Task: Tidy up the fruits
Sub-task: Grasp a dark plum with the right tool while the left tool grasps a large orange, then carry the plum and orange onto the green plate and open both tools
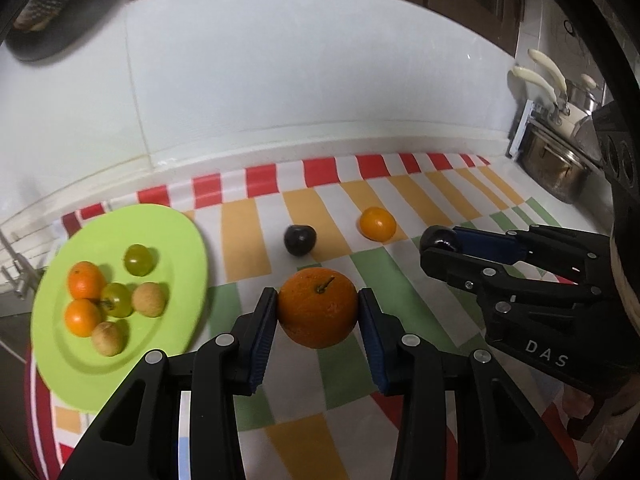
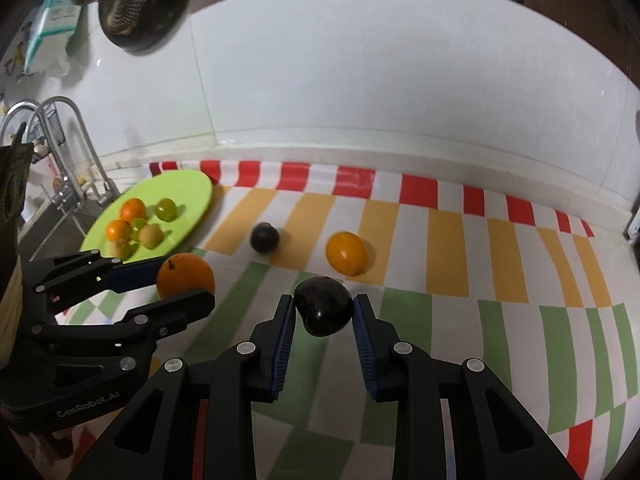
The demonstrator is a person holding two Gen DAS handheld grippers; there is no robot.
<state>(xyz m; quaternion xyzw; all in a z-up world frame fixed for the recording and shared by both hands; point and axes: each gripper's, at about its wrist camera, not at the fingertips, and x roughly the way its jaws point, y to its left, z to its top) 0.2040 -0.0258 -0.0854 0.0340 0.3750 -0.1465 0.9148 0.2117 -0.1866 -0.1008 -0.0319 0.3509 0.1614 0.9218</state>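
Note:
My left gripper (image 1: 318, 310) is shut on a large orange (image 1: 317, 308), held just above the striped cloth; it also shows in the right wrist view (image 2: 185, 276). My right gripper (image 2: 324, 312) is shut on a dark plum (image 2: 324, 306), seen from the side in the left wrist view (image 1: 442, 240). A green plate (image 1: 176, 232) at the left holds several small fruits: oranges, green ones and tan ones. A second dark plum (image 1: 300, 240) and a small orange (image 1: 377, 224) lie on the cloth beyond both grippers.
A striped red, orange and green cloth (image 1: 244, 240) covers the counter. A white tiled wall (image 1: 320, 80) stands behind. Steel pots (image 1: 556, 160) sit at the far right. A faucet and sink (image 2: 68, 184) lie left of the plate.

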